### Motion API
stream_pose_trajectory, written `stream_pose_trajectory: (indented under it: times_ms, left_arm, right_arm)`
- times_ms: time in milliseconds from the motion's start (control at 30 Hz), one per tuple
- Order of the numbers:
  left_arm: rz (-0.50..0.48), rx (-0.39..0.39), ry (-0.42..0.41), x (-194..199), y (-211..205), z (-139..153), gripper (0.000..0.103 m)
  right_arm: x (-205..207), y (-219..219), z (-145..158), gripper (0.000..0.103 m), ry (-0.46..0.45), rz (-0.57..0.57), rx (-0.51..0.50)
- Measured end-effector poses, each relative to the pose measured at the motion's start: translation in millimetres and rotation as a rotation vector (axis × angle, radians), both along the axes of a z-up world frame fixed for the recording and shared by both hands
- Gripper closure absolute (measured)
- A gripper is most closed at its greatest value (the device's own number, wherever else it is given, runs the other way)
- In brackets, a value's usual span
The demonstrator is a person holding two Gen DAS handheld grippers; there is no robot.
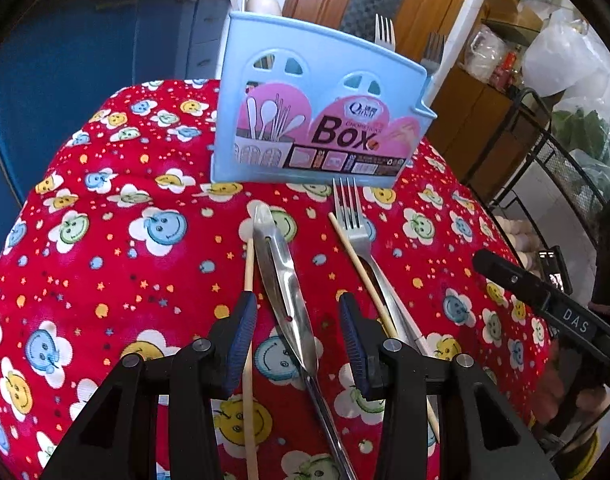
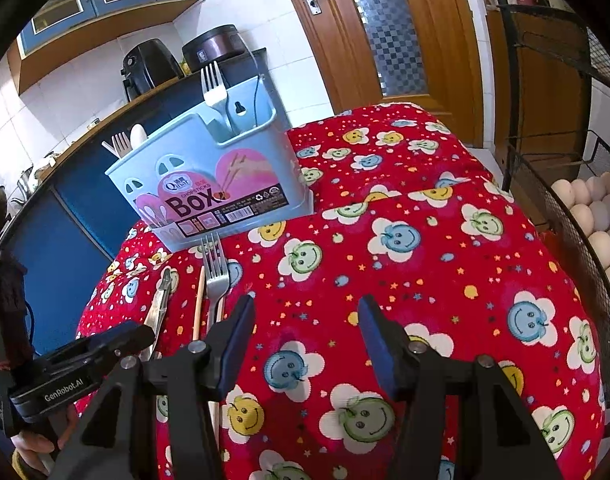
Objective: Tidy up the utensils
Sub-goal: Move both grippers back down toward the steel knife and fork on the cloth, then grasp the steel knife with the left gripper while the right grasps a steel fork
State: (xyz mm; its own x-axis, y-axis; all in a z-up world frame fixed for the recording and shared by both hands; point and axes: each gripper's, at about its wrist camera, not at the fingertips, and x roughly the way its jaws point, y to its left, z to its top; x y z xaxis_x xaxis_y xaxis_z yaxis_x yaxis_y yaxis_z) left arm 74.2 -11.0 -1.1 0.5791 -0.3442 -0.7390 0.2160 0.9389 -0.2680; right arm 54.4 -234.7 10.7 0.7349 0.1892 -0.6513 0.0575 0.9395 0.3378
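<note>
From my left tongs I look down at the red smiley cloth on the table. My two blue pads stand partly open, with the shiny metal tongs lying between them, not squeezed yet. One chopstick lies by my left pad, another chopstick leans on a fork by my right pad. All four wait just in front of the blue box at the far edge. Two forks and a spoon stand inside it already, so part of the job is done. The handles run under my tongs and get cut off

From my right tongs I see only cloth between the pads; they are partly open and hold nothing. The box stands near the far left corner. I can't see into its pockets well
</note>
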Motion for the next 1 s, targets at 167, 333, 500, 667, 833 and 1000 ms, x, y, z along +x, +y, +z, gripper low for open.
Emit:
stream_pose_trajectory:
  times_ms: [167,333,500,667,833,1000]
  left_arm:
    - [-0.007,-0.017,0.019,1,0,-5,0.076]
    - [-0.005,-0.044,0.044,2,2,-11,0.078]
    - [-0.003,-0.073,0.051,8,3,-11,0.078]
    - [0.004,-0.108,0.065,19,4,-12,0.078]
    - [0.007,-0.114,0.058,24,1,-14,0.081]
    - [-0.002,-0.076,0.036,25,-7,-15,0.085]
  right_arm:
    - [-2,-2,-2,0.047,0.004,-0.005,0.009]
    - [-2,-3,-4,0.047,0.008,-0.007,0.014]
    - [-2,-2,-6,0.047,0.016,-0.004,0.017]
    - [-1,-1,-8,0.047,0.019,0.003,0.018]
    - [0,1,-11,0.047,0.029,0.008,0.020]
    - [1,5,-12,0.047,0.033,0.020,0.015]
